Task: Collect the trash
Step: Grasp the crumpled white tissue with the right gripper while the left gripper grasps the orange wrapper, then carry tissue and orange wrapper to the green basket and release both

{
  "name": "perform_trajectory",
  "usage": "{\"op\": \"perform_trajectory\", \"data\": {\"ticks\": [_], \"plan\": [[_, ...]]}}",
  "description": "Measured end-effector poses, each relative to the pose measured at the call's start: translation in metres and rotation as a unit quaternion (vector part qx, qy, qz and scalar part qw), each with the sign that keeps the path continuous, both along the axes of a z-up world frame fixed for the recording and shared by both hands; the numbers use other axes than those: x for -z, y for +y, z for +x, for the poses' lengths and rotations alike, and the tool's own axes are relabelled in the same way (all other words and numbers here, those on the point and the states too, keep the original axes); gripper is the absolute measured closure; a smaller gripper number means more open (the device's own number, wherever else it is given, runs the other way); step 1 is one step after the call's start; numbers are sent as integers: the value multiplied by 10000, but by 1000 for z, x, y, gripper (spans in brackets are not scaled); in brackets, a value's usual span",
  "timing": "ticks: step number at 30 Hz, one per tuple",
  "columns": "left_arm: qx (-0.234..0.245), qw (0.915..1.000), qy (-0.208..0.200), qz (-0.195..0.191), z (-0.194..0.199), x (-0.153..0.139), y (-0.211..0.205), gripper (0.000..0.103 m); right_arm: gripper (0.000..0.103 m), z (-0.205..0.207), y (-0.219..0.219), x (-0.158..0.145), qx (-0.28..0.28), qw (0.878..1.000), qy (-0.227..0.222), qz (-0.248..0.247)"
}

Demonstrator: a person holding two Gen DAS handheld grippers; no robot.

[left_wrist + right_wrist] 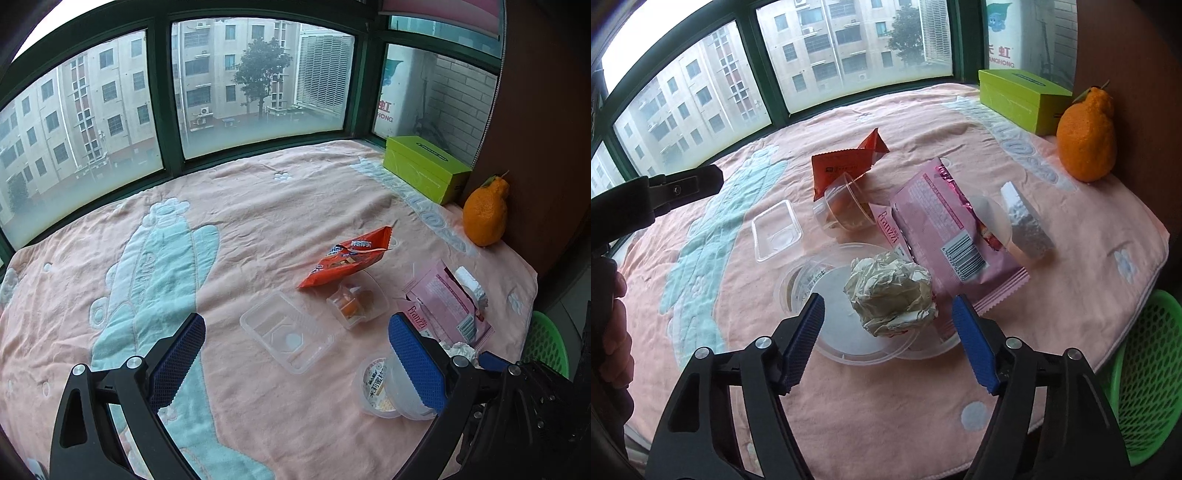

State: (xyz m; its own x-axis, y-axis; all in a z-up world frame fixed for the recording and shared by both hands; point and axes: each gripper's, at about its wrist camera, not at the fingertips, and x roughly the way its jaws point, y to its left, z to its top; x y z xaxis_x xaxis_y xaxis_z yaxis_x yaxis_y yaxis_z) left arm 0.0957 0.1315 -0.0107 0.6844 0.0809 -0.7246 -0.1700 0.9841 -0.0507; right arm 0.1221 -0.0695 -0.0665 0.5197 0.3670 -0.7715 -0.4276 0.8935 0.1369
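Right gripper (888, 343) fingers spread, crumpled paper ball (891, 293) between pads, untouched. Ball sits on clear lid (846, 343), hiding much of it. Left gripper (295, 363) fingers wide, nothing held; right pad covers part of pudding cup (380, 387). Green basket (1145, 373) cut off at edge.

A green-framed bay window (162, 99) curves round the far side, its lower panes fogged, with pale apartment blocks (92, 107) and a tree (258, 70) outside in flat grey daylight. A pink blanket (258, 206) covers the surface below. A dark brown wall (546, 129) stands at the right.
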Motion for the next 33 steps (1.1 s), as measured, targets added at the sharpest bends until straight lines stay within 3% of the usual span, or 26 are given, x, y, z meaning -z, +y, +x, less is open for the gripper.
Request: {"op": "perform_trajectory", "data": {"ticks": [4, 7, 9, 14, 27, 33], "plan": [[400, 9991, 3, 169, 20, 6, -10, 9, 43, 3, 0, 5, 6, 10000, 45, -22], [689, 9972, 42, 288, 36, 11, -19, 20, 49, 3, -3, 6, 18, 10000, 81, 24], [882, 9957, 50, 269, 46, 15, -23, 21, 54, 3, -4, 4, 23, 9999, 73, 69], [1203, 9921, 83, 351, 65, 27, -31, 26, 56, 0, -7, 0, 9, 9999, -12, 105], [1649, 9863, 80, -31, 99, 43, -23, 61, 56, -10, -25, -22, 120, 9983, -117, 553], [1859, 9825, 79, -97, 100, 45, -28, 88, 56, -15, -40, -29, 281, 9974, -171, 641]]}}
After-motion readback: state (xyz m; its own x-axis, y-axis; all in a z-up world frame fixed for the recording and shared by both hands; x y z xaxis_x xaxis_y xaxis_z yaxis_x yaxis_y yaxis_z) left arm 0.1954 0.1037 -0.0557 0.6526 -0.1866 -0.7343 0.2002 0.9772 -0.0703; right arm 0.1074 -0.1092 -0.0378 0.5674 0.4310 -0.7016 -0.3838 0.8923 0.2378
